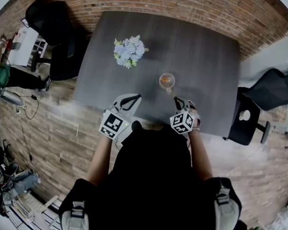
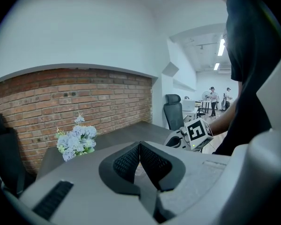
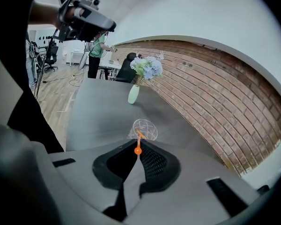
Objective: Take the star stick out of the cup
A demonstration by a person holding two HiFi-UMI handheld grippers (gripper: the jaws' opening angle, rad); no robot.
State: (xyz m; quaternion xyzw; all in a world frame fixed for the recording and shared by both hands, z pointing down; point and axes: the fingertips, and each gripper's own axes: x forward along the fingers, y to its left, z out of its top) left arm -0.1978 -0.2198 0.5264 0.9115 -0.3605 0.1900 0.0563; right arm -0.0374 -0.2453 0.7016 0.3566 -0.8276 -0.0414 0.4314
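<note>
A clear glass cup (image 1: 167,81) stands on the dark grey table (image 1: 201,47), just ahead of my right gripper (image 1: 177,99). In the right gripper view the cup (image 3: 144,129) sits right beyond the jaw tips. An orange star stick (image 3: 138,144) leans out of it, and its ball end lies at the tips of my right gripper (image 3: 136,154), whose jaws are closed on it. My left gripper (image 1: 130,99) hovers over the table's near edge, left of the cup. Its jaws (image 2: 140,149) are shut with nothing between them.
A bunch of pale blue flowers (image 1: 129,51) in a small vase (image 3: 133,94) stands at the table's far left. Black office chairs stand at the left (image 1: 55,32) and right (image 1: 273,87) of the table. A brick wall (image 3: 215,93) runs behind it.
</note>
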